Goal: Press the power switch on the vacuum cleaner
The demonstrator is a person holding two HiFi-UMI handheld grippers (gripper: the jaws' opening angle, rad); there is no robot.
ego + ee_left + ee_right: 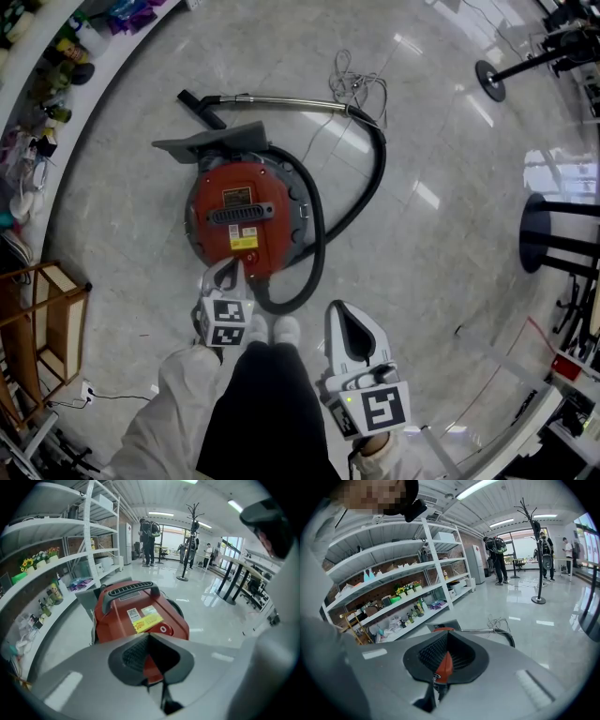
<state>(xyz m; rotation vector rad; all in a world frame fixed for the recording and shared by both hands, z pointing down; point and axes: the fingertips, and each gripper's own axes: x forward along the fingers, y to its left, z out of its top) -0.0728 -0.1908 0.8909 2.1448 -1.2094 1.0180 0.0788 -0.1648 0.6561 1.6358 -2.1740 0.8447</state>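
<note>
A red canister vacuum cleaner (242,217) lies on the pale floor, with a black carry handle (131,589) and a yellow label on top. Its black hose (323,230) loops to the right and runs to a metal wand (281,99). A round red button with a white mark (163,630) sits on the near edge of the body. My left gripper (228,272) is shut and empty, its tips (150,635) just above that near edge, close to the button. My right gripper (347,317) is also shut and empty, held off to the right, apart from the vacuum (444,629).
White shelving with small items curves along the left (56,84), and a wooden rack (47,319) stands at the lower left. A loose cable bundle (358,84) lies by the wand. Black stand bases (489,80) (542,234) stand at the right. People (149,541) stand far off.
</note>
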